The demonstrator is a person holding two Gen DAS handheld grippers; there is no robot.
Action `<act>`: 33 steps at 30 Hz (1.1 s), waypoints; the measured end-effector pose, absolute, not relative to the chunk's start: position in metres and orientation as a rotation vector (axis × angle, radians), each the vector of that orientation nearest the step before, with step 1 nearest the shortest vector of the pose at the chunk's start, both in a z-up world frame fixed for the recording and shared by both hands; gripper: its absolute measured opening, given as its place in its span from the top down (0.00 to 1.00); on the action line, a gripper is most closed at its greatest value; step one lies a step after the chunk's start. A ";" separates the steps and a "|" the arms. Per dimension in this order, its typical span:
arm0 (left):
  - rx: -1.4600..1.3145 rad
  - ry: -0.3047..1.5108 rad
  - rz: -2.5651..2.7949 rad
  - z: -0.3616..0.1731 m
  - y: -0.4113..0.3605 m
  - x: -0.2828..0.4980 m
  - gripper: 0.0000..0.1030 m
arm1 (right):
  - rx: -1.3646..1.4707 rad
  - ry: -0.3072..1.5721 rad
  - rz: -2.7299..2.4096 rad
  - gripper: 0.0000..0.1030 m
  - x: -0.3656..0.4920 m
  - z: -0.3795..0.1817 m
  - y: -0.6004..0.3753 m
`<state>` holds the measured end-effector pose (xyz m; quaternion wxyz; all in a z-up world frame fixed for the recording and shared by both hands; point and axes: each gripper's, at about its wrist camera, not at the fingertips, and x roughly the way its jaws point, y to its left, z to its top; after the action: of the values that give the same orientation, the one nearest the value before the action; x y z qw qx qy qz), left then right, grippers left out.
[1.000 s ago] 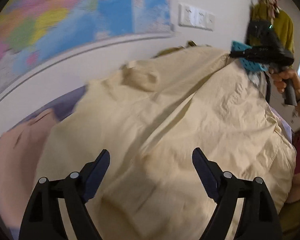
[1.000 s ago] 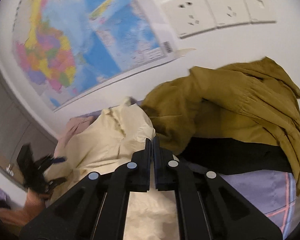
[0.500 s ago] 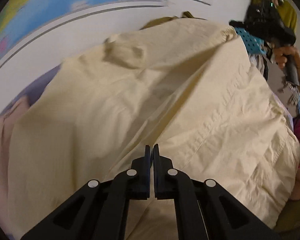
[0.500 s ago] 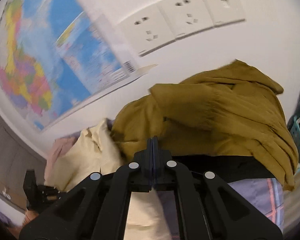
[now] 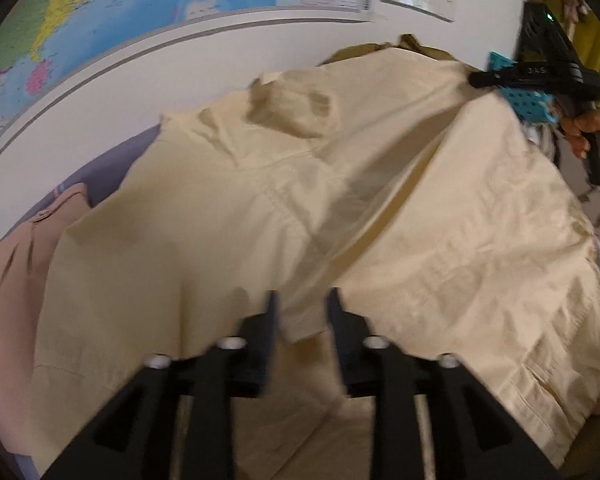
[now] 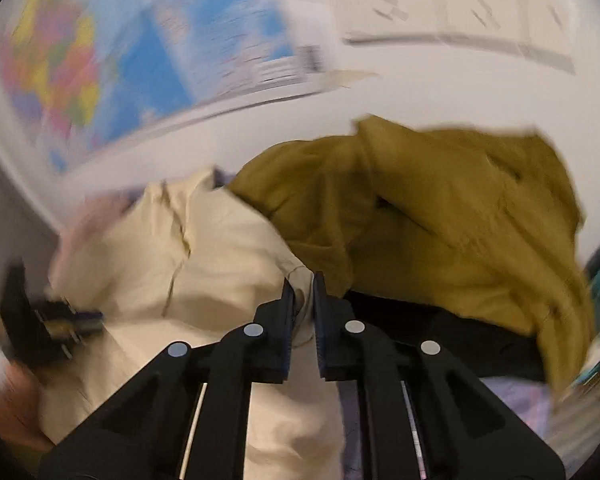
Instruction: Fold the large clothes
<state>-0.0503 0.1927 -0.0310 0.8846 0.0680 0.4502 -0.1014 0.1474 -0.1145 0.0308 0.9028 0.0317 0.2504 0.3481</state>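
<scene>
Two tools show, one per hand. Nearest in the left wrist view, the left tool (image 5: pixel 300 312) has its jaws parted to a moderate gap and opening, with a folded edge of the cream garment (image 5: pixel 260 240) lying between the fingers; the pads do not press on it. In the right wrist view, the right tool (image 6: pixel 303 300) stands at a narrow gap, also opening, with a corner of the same cream cloth (image 6: pixel 204 264) in the slot between its fingers; whether the pads touch it cannot be told through the blur.

The cream garment is spread over a bed with a purple cover (image 5: pixel 112 168), its long axis running from the left tool up and away toward the right tool (image 5: pixel 540 76) at its far right corner. A diagonal fold crosses it along that line.

Only the left view shows a pink garment (image 5: pixel 16 264) at the bed's left edge and the hand (image 5: pixel 588 128) gripping the right tool. Only the right view shows the mustard garment (image 6: pixel 440 216) heaped beyond the cream one, on black cloth (image 6: pixel 440 336).

Farthest, a world map (image 5: pixel 140 0) hangs on the wall.
</scene>
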 end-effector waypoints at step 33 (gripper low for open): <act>0.039 0.686 -0.016 0.052 0.296 -0.165 0.25 | -0.380 0.599 1.118 0.41 0.043 -0.057 0.114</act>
<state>-0.1654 0.2963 0.0517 0.9416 0.0189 0.3362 -0.0077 0.0427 0.1141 -0.0575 0.7887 -0.1762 0.2782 0.5192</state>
